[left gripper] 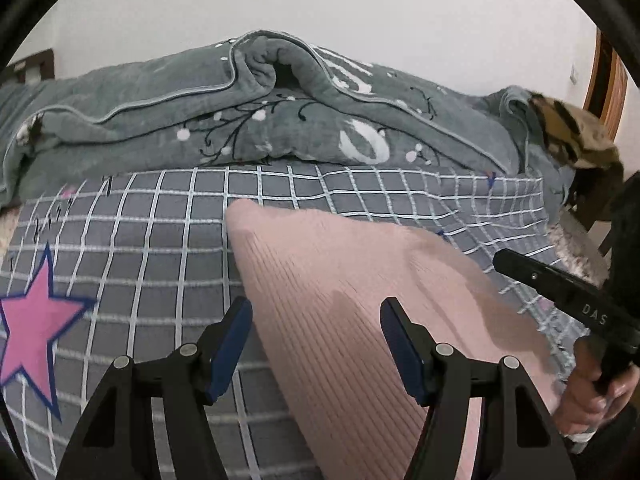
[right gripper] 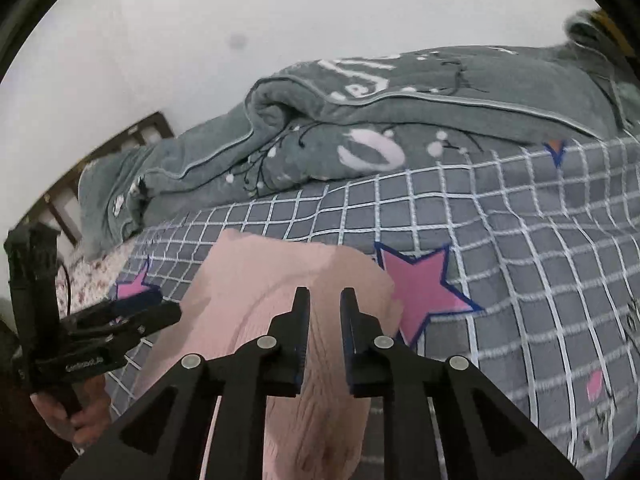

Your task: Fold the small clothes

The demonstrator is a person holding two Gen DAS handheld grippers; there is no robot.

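Note:
A pink ribbed garment point(left gripper: 340, 280) lies on the checked bed sheet point(left gripper: 160, 216). My left gripper point(left gripper: 316, 316) hovers over its near-left part. Its blue-padded fingers point(left gripper: 232, 340) stand wide apart and grip nothing, and the cloth runs beneath them. In the right wrist view my right gripper point(right gripper: 325, 300) has its fingers close together, with a bunched fold of the pink garment point(right gripper: 280, 272) filling the narrow gap. The right gripper point(left gripper: 500, 260) also shows at the garment's blurred right edge, held by a hand point(left gripper: 600, 396). The left gripper point(right gripper: 168, 306) appears at the garment's left side.
A rumpled grey blanket point(left gripper: 240, 112) lies across the back of the bed against a white wall. The grey sheet has white grid lines and pink stars point(right gripper: 420, 288). A wooden bed frame point(right gripper: 120, 144) is at the left. A chair with a camouflage cloth point(left gripper: 572, 136) stands at the right.

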